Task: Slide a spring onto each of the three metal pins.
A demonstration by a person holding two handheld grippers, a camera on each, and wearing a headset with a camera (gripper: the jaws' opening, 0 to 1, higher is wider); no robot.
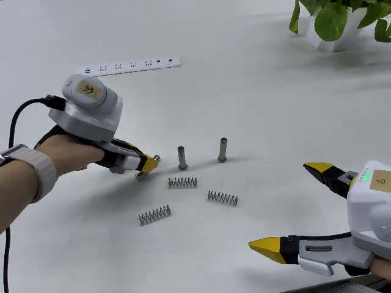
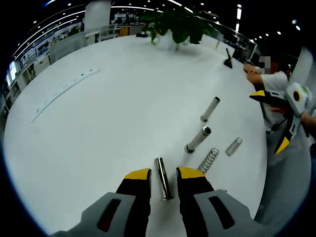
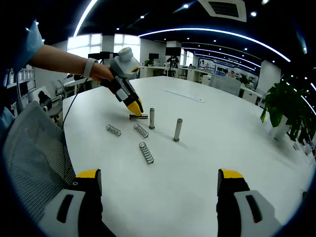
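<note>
Left claw [image 2: 163,173] straddles a pin [image 2: 162,181] lying flat on the table [image 2: 98,128], lengthwise between its jaws; grip unclear. Right claw [image 3: 159,174] gapes wide.

- The bench [image 1: 275,110] beneath the fingers was white, smooth and matt.
- The pin [image 2: 162,177] between the fingers [image 2: 190,174] of the left gripper [image 1: 151,163] was bright, polished metal.
- The upright pins [image 1: 182,157] [image 1: 223,149] ahead of those fingers looked a duller grey metal.
- The springs [image 1: 182,182] [image 1: 222,197] [image 1: 154,214] beside them were bare coiled metal wire.
- The fingers were black plastic with slightly glossy yellow tips.
</note>
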